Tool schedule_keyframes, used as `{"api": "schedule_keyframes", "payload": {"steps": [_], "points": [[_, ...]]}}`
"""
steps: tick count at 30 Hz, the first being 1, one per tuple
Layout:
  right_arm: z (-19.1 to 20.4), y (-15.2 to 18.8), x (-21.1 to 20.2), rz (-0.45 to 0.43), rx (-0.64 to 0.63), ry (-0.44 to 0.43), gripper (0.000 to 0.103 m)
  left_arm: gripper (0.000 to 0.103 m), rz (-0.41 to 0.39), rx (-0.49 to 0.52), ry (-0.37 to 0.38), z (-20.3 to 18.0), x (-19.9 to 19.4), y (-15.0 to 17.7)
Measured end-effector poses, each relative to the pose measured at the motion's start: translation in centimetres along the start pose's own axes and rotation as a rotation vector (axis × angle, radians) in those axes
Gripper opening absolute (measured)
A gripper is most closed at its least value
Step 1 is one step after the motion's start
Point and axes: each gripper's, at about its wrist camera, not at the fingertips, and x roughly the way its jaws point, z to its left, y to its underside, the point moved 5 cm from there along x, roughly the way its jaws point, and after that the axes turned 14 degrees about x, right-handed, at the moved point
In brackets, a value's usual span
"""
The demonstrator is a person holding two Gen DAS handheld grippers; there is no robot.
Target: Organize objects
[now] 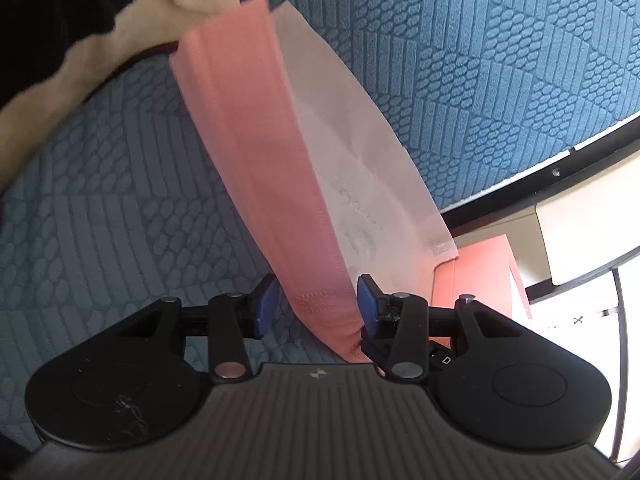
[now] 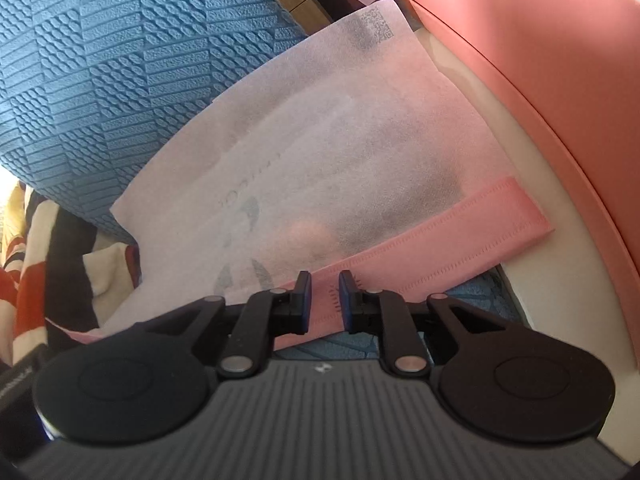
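A white non-woven bag (image 1: 360, 148) with a pink band (image 1: 256, 152) along its rim stretches over the blue bedspread (image 1: 500, 60). My left gripper (image 1: 318, 306) has its jaws about half apart, with the band's stitched end between them. That end touches the right pad, and I cannot see whether both pads press on it. In the right wrist view the bag (image 2: 320, 152) lies spread out, with dark contents showing through. My right gripper (image 2: 325, 300) is nearly closed on the middle of the pink band (image 2: 460, 236), and pink fabric fills the narrow gap.
A pink box (image 2: 540, 60) rises close on the right, over a cream surface (image 2: 532, 280). A person's black and cream garment (image 1: 80, 20) is at the upper left. A striped blanket (image 2: 32, 280) lies at the left. The bed's dark edge (image 1: 560, 160) and white furniture (image 1: 580, 232) are at the right.
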Motion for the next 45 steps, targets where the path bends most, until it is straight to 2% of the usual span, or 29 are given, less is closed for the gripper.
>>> {"api": "schedule_keyframes", "payload": {"steps": [3, 7, 11, 13, 15, 20, 23, 25, 27, 28, 33, 37, 40, 45], "points": [[0.0, 0.0, 0.1, 0.001, -0.01, 0.01, 0.017, 0.048, -0.022, 0.013, -0.039, 0.2, -1.0, -0.3], [0.1, -0.1, 0.2, 0.003, -0.013, 0.014, 0.017, 0.048, -0.041, 0.062, -0.055, 0.2, -1.9, -1.0], [0.1, 0.0, 0.3, 0.003, -0.012, 0.016, 0.017, 0.048, -0.004, 0.137, -0.066, -0.8, -0.1, -1.1], [0.2, 0.0, 0.2, 0.002, -0.016, 0.019, 0.017, 0.048, 0.002, 0.204, -0.102, -1.4, 0.8, -1.0], [0.1, 0.0, 0.1, -0.001, -0.009, 0.019, 0.017, 0.048, 0.017, 0.226, -0.111, -1.4, 1.8, -0.8], [0.0, -0.1, -0.4, -0.019, 0.002, 0.009, 0.021, 0.048, 0.056, 0.225, -0.149, -0.6, 4.3, 0.3], [0.7, -0.4, -2.2, -0.115, -0.052, 0.015, 0.023, 0.047, 0.042, 0.248, -0.159, -0.9, 4.7, 0.6], [0.9, -0.8, -3.3, -0.12, -0.022, -0.039, 0.03, 0.047, 0.039, 0.239, -0.155, -0.8, 4.6, 0.7], [0.4, -1.1, -4.0, -0.092, 0.06, -0.106, 0.047, 0.047, 0.034, 0.224, -0.149, -0.6, 4.5, 0.8], [0.0, -1.3, -4.3, -0.082, 0.09, -0.126, 0.049, 0.047, 0.036, 0.223, -0.148, -0.6, 4.5, 0.9], [-1.3, 0.3, -4.5, -0.006, 0.171, -0.129, 0.049, 0.047, 0.04, 0.22, -0.153, -0.6, 4.9, 0.7], [-2.1, 1.4, -3.7, 0.032, 0.199, -0.08, 0.049, 0.047, 0.041, 0.207, -0.15, -0.5, 4.7, 0.6], [-2.5, 1.0, -2.7, 0.002, 0.23, -0.03, 0.049, 0.047, 0.036, 0.193, -0.147, -0.4, 4.6, 0.6], [-1.6, 1.1, -1.8, -0.065, 0.204, -0.04, 0.049, 0.047, 0.032, 0.184, -0.142, -0.3, 4.8, 0.5]]}}
